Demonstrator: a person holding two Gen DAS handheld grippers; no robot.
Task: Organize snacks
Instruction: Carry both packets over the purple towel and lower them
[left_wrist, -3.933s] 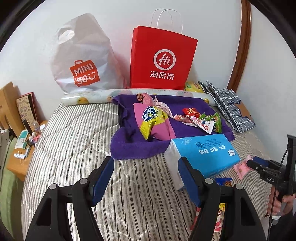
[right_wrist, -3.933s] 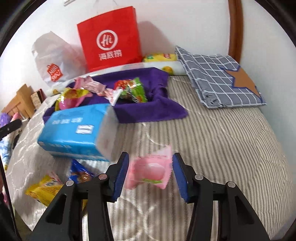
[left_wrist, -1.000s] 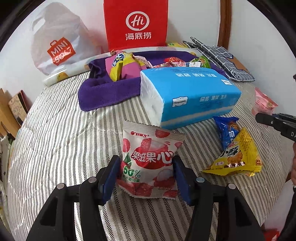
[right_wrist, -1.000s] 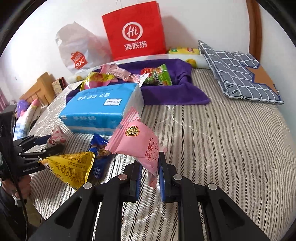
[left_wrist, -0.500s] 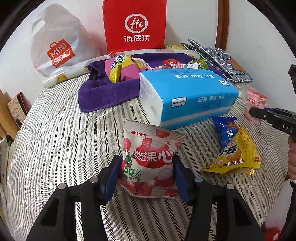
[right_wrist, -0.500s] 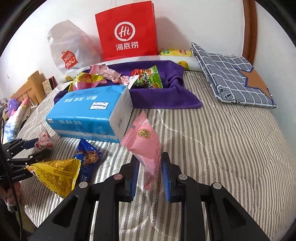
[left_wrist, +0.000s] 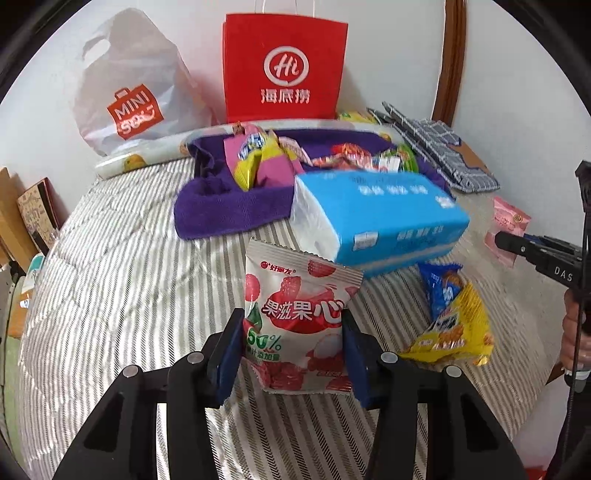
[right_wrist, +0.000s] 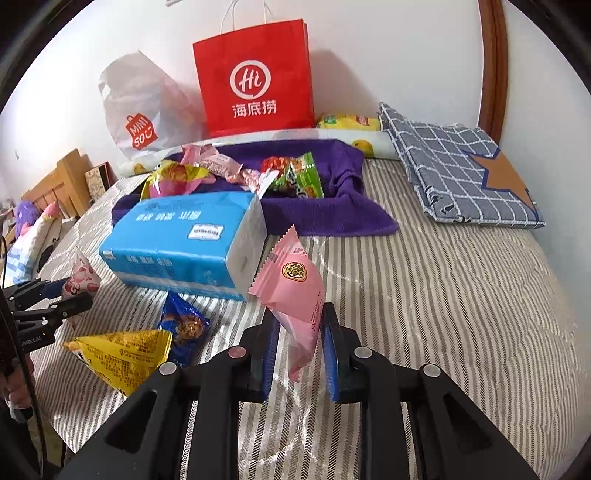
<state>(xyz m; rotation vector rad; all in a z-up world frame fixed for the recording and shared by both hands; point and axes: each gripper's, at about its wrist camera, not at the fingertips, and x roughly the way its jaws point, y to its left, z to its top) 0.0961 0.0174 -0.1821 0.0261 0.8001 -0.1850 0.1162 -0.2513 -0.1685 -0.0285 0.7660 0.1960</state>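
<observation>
My left gripper (left_wrist: 293, 332) is shut on a white and red lychee snack packet (left_wrist: 295, 317), held upright above the striped bed. My right gripper (right_wrist: 297, 332) is shut on a pink snack packet (right_wrist: 295, 280), also lifted. In the left wrist view the pink packet (left_wrist: 508, 221) and right gripper (left_wrist: 532, 251) show at the right edge. A purple towel (right_wrist: 332, 214) at the back holds several snacks (right_wrist: 295, 175). A blue snack packet (right_wrist: 183, 325) and a yellow one (right_wrist: 118, 354) lie on the bed in front of the blue tissue pack (right_wrist: 184, 240).
A red paper bag (right_wrist: 255, 77) and a white Miniso bag (right_wrist: 136, 107) stand against the wall. A grey checked cushion (right_wrist: 461, 173) lies back right. A rolled fruit-print sheet (left_wrist: 147, 157) lies behind the towel. Wooden furniture (right_wrist: 62, 181) is off the left side.
My left gripper has lifted the lychee packet off the bed. The right gripper has moved forward a little with the pink packet still held.
</observation>
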